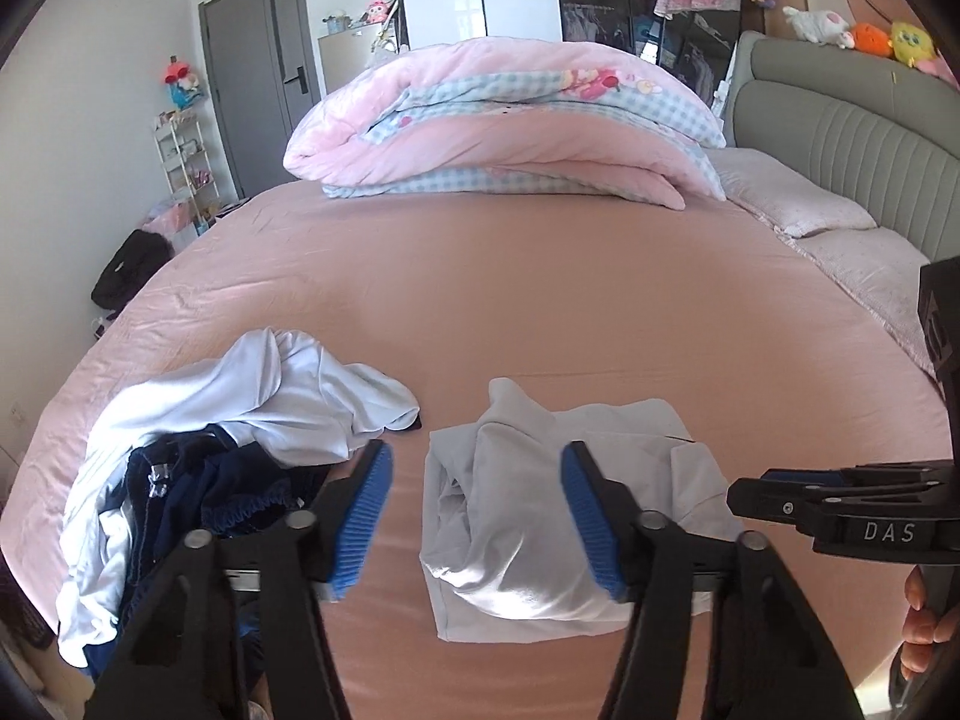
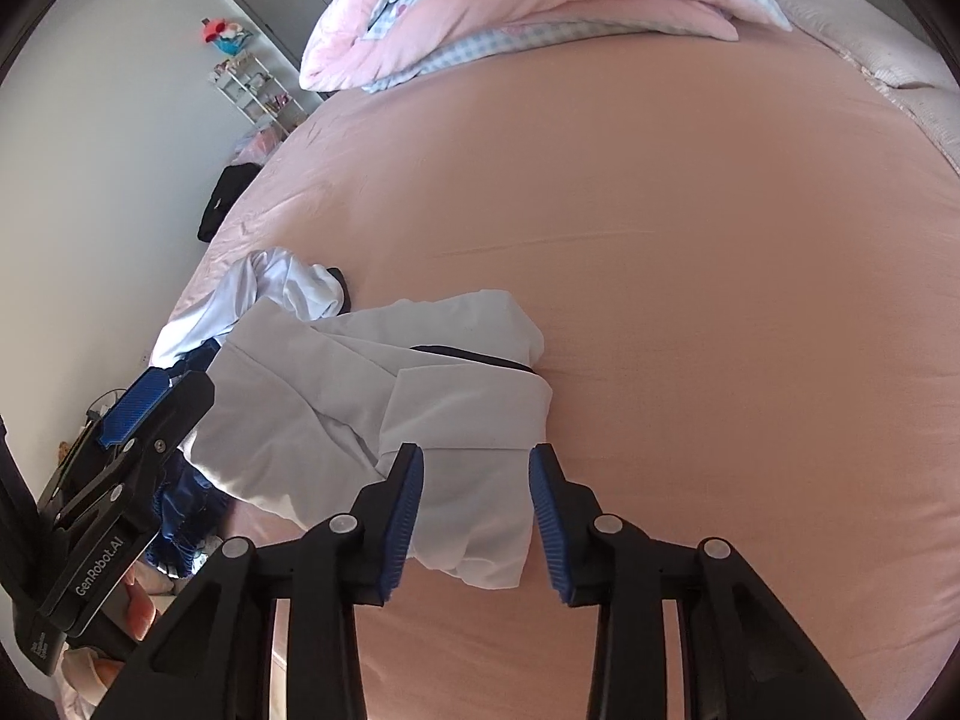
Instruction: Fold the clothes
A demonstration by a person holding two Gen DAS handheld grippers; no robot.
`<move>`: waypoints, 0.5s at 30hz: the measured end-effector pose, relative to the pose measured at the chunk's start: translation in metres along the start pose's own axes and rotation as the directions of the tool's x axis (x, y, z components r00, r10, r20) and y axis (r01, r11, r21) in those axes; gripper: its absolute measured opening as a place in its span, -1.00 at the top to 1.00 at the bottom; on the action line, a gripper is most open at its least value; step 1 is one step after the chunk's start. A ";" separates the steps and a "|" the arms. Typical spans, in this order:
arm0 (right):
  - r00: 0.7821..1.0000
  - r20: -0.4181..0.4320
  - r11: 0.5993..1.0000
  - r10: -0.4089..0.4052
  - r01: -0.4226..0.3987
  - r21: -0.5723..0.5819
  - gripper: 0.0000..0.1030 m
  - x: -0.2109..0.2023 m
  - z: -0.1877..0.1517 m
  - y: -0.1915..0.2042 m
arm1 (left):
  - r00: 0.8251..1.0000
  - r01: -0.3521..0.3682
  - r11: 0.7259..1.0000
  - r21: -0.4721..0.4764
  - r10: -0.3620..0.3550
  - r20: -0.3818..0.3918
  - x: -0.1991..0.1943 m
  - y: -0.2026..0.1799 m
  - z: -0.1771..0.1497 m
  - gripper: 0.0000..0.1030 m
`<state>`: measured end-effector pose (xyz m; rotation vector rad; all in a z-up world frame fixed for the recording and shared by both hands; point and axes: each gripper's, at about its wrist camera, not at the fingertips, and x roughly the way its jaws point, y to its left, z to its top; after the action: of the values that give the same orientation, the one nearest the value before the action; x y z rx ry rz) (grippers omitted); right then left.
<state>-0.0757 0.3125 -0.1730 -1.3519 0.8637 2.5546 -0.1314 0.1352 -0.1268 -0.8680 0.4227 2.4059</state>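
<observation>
White folded garment (image 1: pixel 540 516) lies low-centre on the bed (image 1: pixel 540 312); both hand-held grippers, left (image 1: pixel 477 516) and right (image 2: pixel 477 522), hover part-open and empty, seemingly poised to tidy it.

**Lettering on the two hand-held grippers**

In the left wrist view, the black plastic body of the right hand-held gripper (image 1: pixel 780 489) carries the white letters "DAS" on its side. In the right wrist view, the black left hand-held gripper (image 2: pixel 150 402) with blue ribbed pads reads "GenRobot.AI" in white along its body. Smaller white print lower on its handle is too small to read.
</observation>
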 end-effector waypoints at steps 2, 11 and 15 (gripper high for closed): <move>1.000 0.006 1.000 0.016 -0.016 0.000 0.35 0.001 0.001 0.002 | 1.000 0.017 1.000 0.003 -0.017 -0.023 0.005 -0.003 0.000 0.49; 0.999 -0.049 0.998 -0.001 -0.003 -0.064 0.66 0.030 0.001 0.012 | 0.976 0.027 0.998 -0.055 -0.038 -0.214 0.064 0.012 -0.008 0.49; 0.999 -0.044 0.999 0.009 -0.011 -0.049 0.73 0.034 0.003 0.008 | 0.960 0.045 0.987 -0.151 -0.085 -0.268 0.077 0.027 -0.017 0.48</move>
<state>-0.1011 0.3025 -0.1953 -1.4265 0.8221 2.5794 -0.1882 0.1354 -0.1871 -1.2681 0.3195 2.2839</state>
